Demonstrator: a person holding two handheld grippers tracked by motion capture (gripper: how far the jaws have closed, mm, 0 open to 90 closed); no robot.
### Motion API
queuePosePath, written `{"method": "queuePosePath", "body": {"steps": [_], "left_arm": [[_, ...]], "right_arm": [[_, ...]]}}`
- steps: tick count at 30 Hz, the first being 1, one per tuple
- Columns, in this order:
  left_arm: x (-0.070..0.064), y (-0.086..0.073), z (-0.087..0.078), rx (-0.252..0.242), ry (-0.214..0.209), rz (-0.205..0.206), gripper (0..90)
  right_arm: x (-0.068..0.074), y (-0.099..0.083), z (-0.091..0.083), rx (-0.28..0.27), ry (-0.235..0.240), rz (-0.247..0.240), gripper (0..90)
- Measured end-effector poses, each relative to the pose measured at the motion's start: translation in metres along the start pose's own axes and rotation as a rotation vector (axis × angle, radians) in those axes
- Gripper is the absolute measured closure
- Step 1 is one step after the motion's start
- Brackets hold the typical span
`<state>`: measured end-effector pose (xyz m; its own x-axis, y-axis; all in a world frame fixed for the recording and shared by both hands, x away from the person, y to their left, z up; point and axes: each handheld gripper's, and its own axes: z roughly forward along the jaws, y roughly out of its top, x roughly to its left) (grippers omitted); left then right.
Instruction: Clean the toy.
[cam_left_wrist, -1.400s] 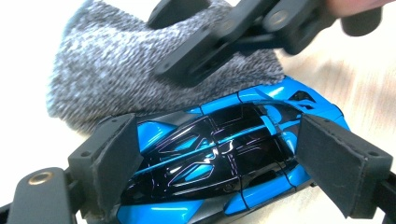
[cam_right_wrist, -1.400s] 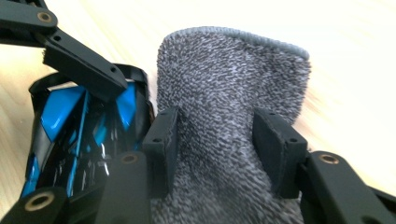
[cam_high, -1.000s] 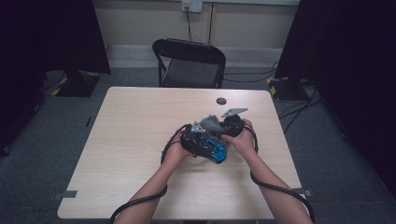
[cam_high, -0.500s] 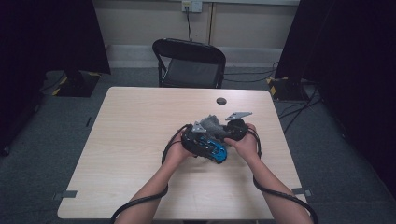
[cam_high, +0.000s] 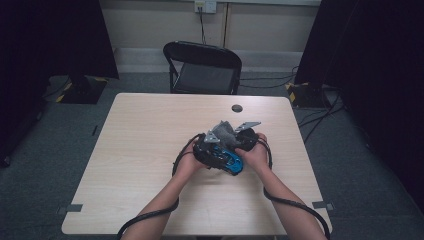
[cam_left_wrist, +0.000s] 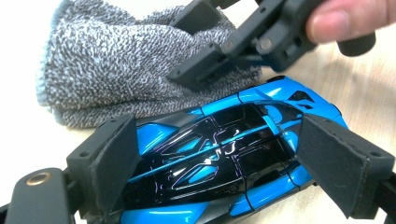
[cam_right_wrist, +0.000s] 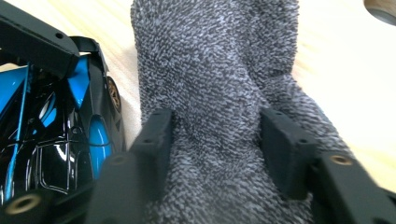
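- Left gripper (cam_left_wrist: 219, 158): jaws set on either side of a blue and black toy car (cam_left_wrist: 219, 163). The pad at the car's left end lies against the bodywork; the pad at the other end sits at the car's edge, and contact there cannot be confirmed. Reads as closed on the car.
- Right gripper (cam_right_wrist: 217, 144): jaws pinched into a grey knitted cloth (cam_right_wrist: 224, 93), with the fabric bunched up between the two pads.
- In the left gripper view the right gripper (cam_left_wrist: 205, 60) presses down into the cloth (cam_left_wrist: 116, 70) just behind the car, with a fingertip on its body.
- Cloth and car lie side by side and touch along the car's flank; a car wheel (cam_right_wrist: 113, 95) faces the cloth.
- High view: both grippers meet right of the table's centre, left gripper (cam_high: 207, 150), right gripper (cam_high: 245, 137), car (cam_high: 227, 159) nearest the person, cloth (cam_high: 223, 131) just beyond it.
- Wooden table (cam_high: 140, 150) carries both; a small dark round disc (cam_high: 237, 108) lies near the far edge, well apart.
- A black folding chair (cam_high: 202, 67) stands behind the table.
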<state>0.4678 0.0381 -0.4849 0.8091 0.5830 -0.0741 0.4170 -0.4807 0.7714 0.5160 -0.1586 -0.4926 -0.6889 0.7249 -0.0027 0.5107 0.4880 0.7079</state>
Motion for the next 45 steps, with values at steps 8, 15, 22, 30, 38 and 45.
{"method": "queuePosePath", "body": {"steps": [8,15,22,30,38,45], "left_arm": [[0.001,0.001,0.0,0.003,-0.006,-0.002,12.9],[0.0,0.0,0.0,0.0,-0.004,-0.004,12.9],[0.001,0.0,0.0,-0.005,-0.006,-0.006,13.0],[0.0,-0.002,0.001,-0.016,-0.005,-0.008,12.9],[0.0,-0.001,0.001,-0.015,0.002,-0.02,12.7],[0.001,0.0,0.001,-0.015,-0.001,-0.029,14.4]], "right_arm": [[-0.003,0.011,-0.006,-0.004,0.072,-0.076,57.3],[-0.007,0.012,-0.01,-0.075,0.079,0.047,46.0],[-0.009,0.021,-0.003,-0.072,0.053,0.069,42.4],[0.006,0.016,0.021,-0.023,0.04,0.009,52.8],[0.008,0.019,0.02,-0.001,0.127,-0.023,75.2],[0.007,0.02,0.019,0.012,0.18,-0.06,78.0]]}}
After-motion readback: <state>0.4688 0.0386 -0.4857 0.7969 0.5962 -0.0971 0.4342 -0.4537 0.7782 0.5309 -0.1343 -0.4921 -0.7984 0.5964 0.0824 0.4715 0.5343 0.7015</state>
